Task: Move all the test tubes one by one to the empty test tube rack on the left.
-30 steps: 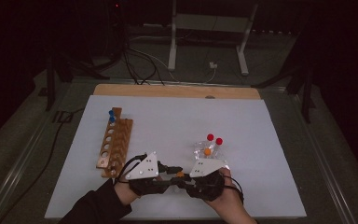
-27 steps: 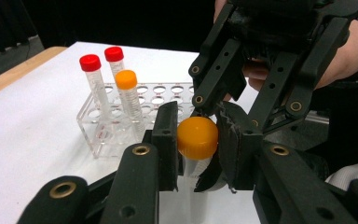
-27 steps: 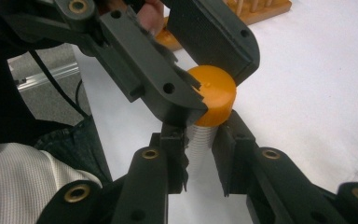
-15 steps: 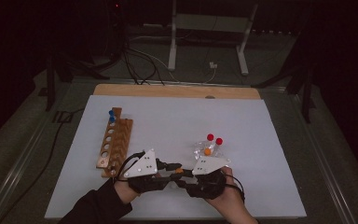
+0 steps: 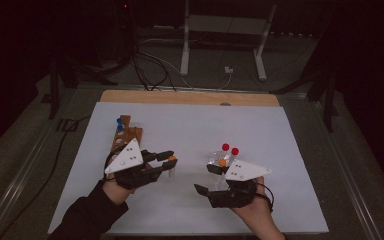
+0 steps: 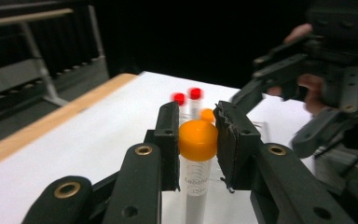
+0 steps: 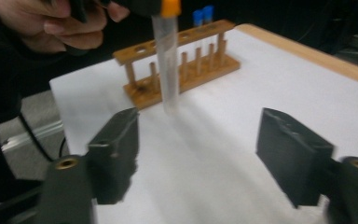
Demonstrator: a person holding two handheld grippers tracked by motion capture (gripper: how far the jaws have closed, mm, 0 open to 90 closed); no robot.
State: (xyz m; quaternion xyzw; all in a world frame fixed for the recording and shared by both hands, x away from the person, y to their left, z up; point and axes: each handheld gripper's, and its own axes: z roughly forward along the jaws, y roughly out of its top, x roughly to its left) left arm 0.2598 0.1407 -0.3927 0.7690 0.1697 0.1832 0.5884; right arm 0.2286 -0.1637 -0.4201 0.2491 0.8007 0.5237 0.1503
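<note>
left hand-held gripper [image 6: 196, 135] clamps orange-capped tube [image 6: 196, 154] | right hand-held gripper [image 7: 196, 154] just opened, empty

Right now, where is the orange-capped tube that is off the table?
The orange-capped tube hangs upright, clamped at its cap in the left gripper, just right of the wooden rack in the high view, its tip above the white mat.

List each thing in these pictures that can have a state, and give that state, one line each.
Left gripper: shut on the orange-capped tube.
Orange-capped tube: capped, upright, held off the table.
Right gripper: open, empty, jaws just opened.
Wooden rack: upright, two blue-capped tubes in it.
</note>
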